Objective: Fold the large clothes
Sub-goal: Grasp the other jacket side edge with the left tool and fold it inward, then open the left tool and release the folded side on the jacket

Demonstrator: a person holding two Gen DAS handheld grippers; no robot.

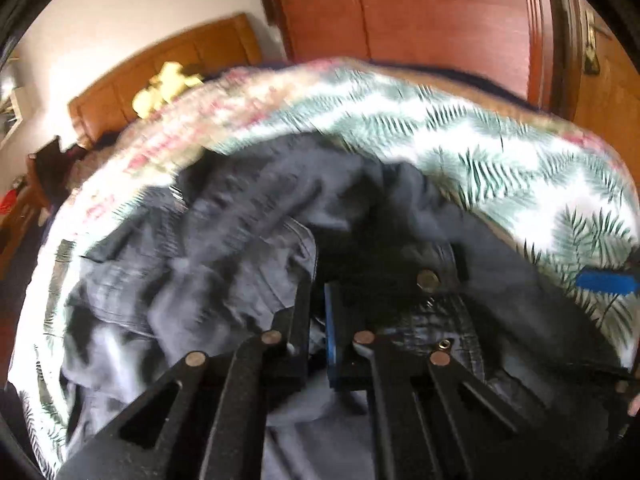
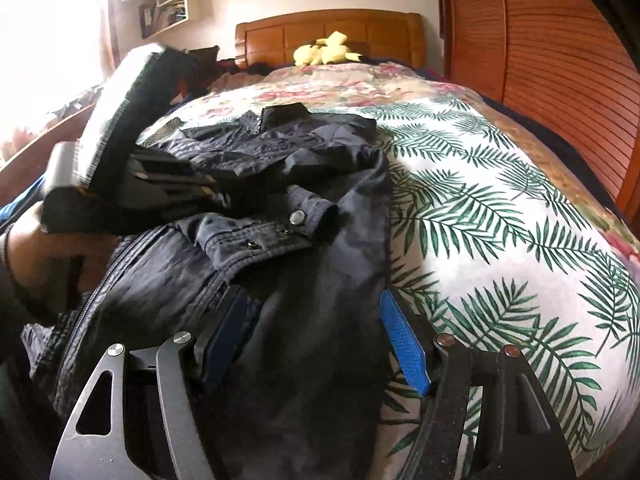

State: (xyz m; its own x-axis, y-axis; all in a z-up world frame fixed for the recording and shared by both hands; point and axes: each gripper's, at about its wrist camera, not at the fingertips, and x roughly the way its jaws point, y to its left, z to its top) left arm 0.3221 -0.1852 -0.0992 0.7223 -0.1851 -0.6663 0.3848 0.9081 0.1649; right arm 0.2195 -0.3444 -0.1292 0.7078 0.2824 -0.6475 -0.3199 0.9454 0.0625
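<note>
A dark grey jacket (image 2: 280, 184) lies rumpled on the bed (image 2: 500, 208), spread over a leaf-print sheet, with its bulk from the centre toward nine o'clock in the right wrist view. The folding looks barely begun: the cloth is bunched, a cuff with a metal snap (image 2: 297, 217) lies across the middle, a zip edge runs down toward seven o'clock, and no flat, squared fold shows anywhere. The left tongs (image 1: 318, 320) are pressed together, with almost no gap between the blue pad and the black finger; dark cloth crowds round their tips, but the view is blurred, so I cannot tell for sure whether a fold of jacket is pinched there. In the right wrist view the same tool appears at nine o'clock, held in a person's hand (image 2: 28, 248) at the jacket's left edge. The right tongs (image 2: 316, 332) stand spread, low at six o'clock, with the jacket's near hem lying between the blue pads but not squeezed by them. By my judgement, what remains is nearly everything: smoothing the body flat, bringing the sleeves in, and doubling it over. A yellow soft toy (image 2: 326, 53) sits at twelve o'clock by the headboard (image 2: 280, 36).
</note>
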